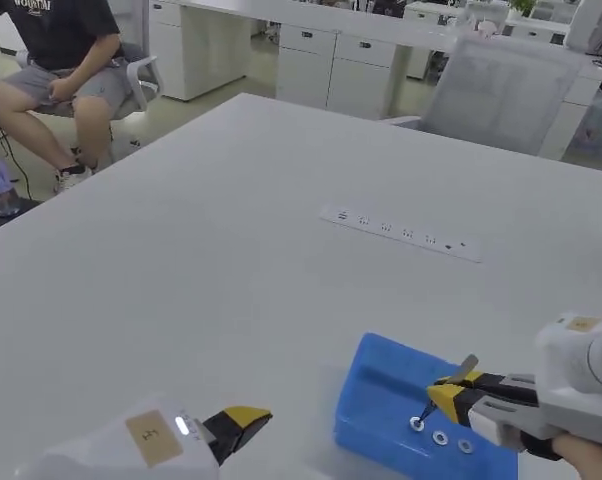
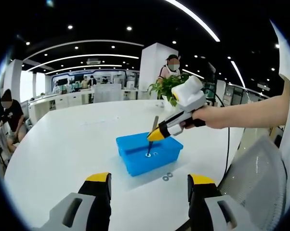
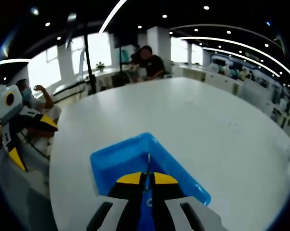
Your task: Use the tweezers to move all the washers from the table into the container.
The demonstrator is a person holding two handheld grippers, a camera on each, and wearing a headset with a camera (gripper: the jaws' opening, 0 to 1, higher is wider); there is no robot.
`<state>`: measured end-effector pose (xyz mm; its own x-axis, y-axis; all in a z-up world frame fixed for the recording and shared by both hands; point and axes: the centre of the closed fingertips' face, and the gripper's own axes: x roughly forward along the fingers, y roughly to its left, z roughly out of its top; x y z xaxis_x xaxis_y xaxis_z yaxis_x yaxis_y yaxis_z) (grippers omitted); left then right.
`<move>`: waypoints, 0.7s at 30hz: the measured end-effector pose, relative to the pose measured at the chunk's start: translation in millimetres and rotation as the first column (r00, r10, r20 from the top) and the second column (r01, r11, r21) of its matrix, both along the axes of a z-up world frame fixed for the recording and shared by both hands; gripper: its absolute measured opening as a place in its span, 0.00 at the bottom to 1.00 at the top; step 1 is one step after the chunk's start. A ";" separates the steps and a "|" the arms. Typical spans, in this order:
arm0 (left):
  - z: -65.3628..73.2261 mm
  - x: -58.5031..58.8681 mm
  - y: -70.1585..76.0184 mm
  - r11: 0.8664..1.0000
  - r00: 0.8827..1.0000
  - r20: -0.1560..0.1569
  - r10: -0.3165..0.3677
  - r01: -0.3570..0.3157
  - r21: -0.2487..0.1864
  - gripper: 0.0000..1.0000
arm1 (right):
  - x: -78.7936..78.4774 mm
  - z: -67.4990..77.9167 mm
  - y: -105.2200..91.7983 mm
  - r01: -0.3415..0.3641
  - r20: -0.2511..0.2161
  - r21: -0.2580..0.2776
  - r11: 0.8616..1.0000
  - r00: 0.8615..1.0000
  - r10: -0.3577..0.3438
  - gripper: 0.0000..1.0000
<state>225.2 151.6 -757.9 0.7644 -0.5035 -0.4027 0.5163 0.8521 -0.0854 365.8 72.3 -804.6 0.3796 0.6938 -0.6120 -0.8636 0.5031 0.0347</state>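
Several washers lie inside a blue container that sits close to one edge of the desk. Two more washers rest on the white desk top just beside it. The right tool is clenched on the tweezers, whose tips point down into the container at one washer. The left tool hangs over the desk with its jaws spread, holding nothing. Farther along the desk is a strip of sockets. Beyond it, a person sits on a chair near white cabinets.
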 end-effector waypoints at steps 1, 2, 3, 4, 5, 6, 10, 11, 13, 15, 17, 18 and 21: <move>0.1 -0.1 -0.3 1.000 1.000 -0.001 0.000 0.000 0.000 0.63 | -0.1 -1.0 -0.3 -0.001 0.000 -0.004 1.000 1.000 0.001 0.03; 0.2 -0.1 -0.2 1.000 1.000 -0.001 0.000 0.000 0.001 0.63 | -0.1 -1.6 -0.6 -0.001 -0.001 -0.005 1.000 1.000 0.001 0.03; 0.5 -0.1 -0.2 1.000 1.000 0.000 0.001 -0.001 0.000 0.63 | -0.3 -2.2 -0.6 -0.001 -0.004 -0.005 1.000 1.000 0.001 0.03; 0.9 0.1 -0.3 1.000 1.000 0.001 0.001 -0.001 -0.001 0.63 | 0.5 -3.9 -1.5 -0.002 -0.008 -0.006 1.000 1.000 0.002 0.03; 1.2 0.1 -0.4 1.000 1.000 0.002 0.002 -0.002 -0.002 0.63 | 0.6 -3.7 -1.7 -0.002 -0.006 -0.003 1.000 1.000 0.002 0.03; 1.1 0.1 -0.3 1.000 1.000 0.001 0.003 -0.003 -0.002 0.63 | 0.7 -3.8 -1.5 0.000 -0.009 0.001 1.000 1.000 0.000 0.03; 1.2 0.2 -0.4 1.000 1.000 0.002 0.002 -0.002 0.000 0.63 | 1.0 -2.2 -3.5 0.004 -0.006 0.004 1.000 1.000 -0.004 0.03; 1.2 0.3 -0.3 1.000 1.000 0.001 0.003 -0.003 -0.001 0.63 | 0.6 -0.7 -4.2 0.006 -0.003 0.006 1.000 1.000 -0.006 0.03; 1.3 0.3 -0.3 1.000 1.000 0.002 0.003 -0.003 -0.002 0.63 | -0.1 2.3 -5.1 0.011 0.003 0.012 1.000 1.000 -0.011 0.03; 1.2 0.1 -0.7 1.000 1.000 0.002 0.001 -0.001 -0.001 0.63 | -1.3 6.6 -6.0 0.016 0.003 0.026 1.000 1.000 -0.016 0.03; 0.9 0.0 -0.7 1.000 1.000 0.001 0.000 0.000 0.001 0.63 | -3.9 13.6 -6.6 0.021 0.008 0.044 0.999 1.000 -0.022 0.03; 1.1 0.0 -0.8 1.000 1.000 0.002 0.000 0.000 0.000 0.63 | -4.5 14.9 -6.7 0.021 0.009 0.047 0.999 1.000 -0.022 0.03; 1.3 -0.1 -0.9 1.000 1.000 0.002 0.000 0.000 -0.003 0.63 | -10.6 26.6 -7.2 0.019 0.027 0.065 0.998 0.999 -0.020 0.03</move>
<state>225.1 150.8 -756.6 0.7650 -0.5049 -0.3997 0.5168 0.8517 -0.0867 355.2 65.1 -777.9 0.4095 0.7237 -0.5555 -0.8547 0.5173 0.0439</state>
